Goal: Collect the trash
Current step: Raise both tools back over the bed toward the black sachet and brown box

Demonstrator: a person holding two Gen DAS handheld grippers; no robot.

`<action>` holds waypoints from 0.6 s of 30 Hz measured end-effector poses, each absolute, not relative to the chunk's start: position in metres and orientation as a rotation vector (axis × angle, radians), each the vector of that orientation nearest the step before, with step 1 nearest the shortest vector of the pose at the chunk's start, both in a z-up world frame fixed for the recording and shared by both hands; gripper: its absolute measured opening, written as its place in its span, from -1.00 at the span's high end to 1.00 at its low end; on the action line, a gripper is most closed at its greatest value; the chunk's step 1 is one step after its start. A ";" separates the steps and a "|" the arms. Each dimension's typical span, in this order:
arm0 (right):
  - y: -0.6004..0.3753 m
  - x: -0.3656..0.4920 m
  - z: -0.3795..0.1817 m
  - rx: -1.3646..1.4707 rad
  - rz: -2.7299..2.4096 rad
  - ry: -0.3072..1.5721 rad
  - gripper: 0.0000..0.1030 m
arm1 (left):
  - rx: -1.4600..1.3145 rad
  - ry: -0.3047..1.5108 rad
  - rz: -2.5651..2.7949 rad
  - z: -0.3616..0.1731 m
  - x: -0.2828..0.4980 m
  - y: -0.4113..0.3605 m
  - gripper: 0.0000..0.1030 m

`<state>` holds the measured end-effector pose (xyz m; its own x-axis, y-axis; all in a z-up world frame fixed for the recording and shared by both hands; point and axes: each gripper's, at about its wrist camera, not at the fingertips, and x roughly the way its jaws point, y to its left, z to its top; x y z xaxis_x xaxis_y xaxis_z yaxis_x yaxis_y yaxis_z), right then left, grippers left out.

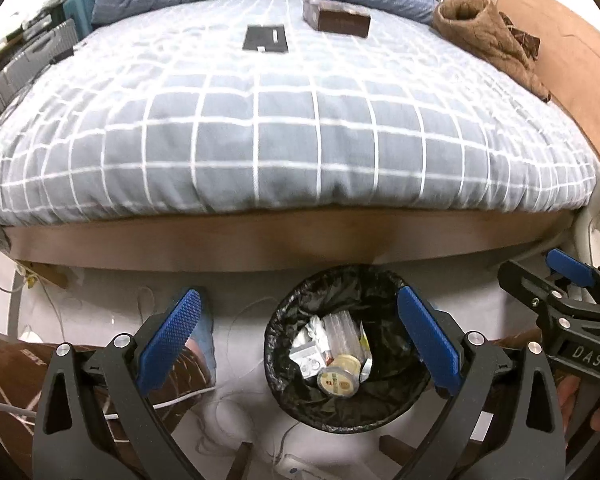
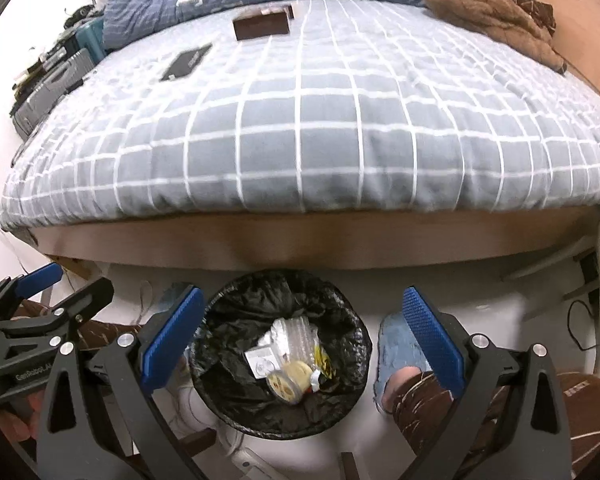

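A round bin with a black liner (image 1: 364, 296) stands on the pale floor at the foot of the bed. Inside lie white wrappers, clear plastic packaging and a round yellow lid (image 1: 338, 376). My left gripper (image 1: 304, 336) hangs above the bin, open wide, nothing between its blue pads. My right gripper (image 2: 304, 340) is also over the bin (image 2: 252, 300), open and empty, with the yellow lid (image 2: 286, 384) below it. Each gripper shows at the edge of the other's view: the right gripper (image 1: 556, 284) and the left gripper (image 2: 60, 286).
The bed has a grey checked cover (image 1: 284, 128) and a brown wooden frame (image 1: 284, 244). On it lie a brown box (image 1: 336, 18), a flat black item (image 1: 266, 39) and a brown garment (image 1: 488, 28). A person's foot in a blue slipper (image 2: 400, 348) stands beside the bin. Cables trail on the floor (image 1: 180, 400).
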<state>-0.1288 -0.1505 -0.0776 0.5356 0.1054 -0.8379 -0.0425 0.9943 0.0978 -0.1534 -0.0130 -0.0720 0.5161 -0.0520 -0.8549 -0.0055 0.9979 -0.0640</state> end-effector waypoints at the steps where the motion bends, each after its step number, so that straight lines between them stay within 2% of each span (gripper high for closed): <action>1: -0.150 -0.128 -0.073 0.065 0.090 0.994 -0.85 | -0.061 1.022 -0.026 -0.068 -0.153 -0.012 -0.89; 18: -0.130 -0.099 -0.016 0.032 0.144 0.929 -0.85 | -0.059 0.956 -0.006 -0.009 -0.125 -0.003 -0.89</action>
